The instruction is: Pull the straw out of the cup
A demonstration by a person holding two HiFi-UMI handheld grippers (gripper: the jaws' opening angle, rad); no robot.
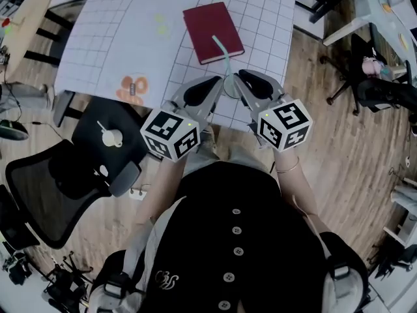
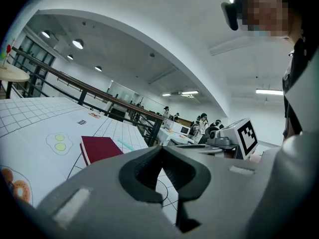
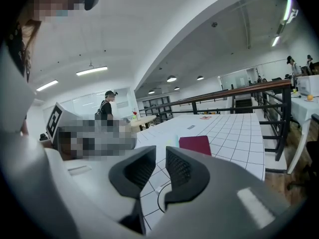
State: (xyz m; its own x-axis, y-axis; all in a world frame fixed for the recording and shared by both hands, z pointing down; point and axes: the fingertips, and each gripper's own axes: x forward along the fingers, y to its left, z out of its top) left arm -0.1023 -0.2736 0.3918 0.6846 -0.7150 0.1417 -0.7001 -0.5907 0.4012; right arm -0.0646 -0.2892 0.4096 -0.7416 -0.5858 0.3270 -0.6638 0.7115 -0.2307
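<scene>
Head view: clear cup [image 1: 231,87] near the gridded table's [image 1: 117,38] front edge, between my left gripper [image 1: 212,83] and right gripper [image 1: 246,80]. It holds one pale green straw [image 1: 223,54], leaning over a red book [image 1: 212,31].
Left gripper view: jaws together, empty.
Right gripper view: jaws slightly apart, empty.

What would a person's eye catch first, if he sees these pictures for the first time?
The two marker cubes stand out first, on the left gripper and the right gripper, which are close together at the near edge of the white gridded table. Between them a pale green straw rises from a clear cup. Just behind it lies a dark red book.
</scene>
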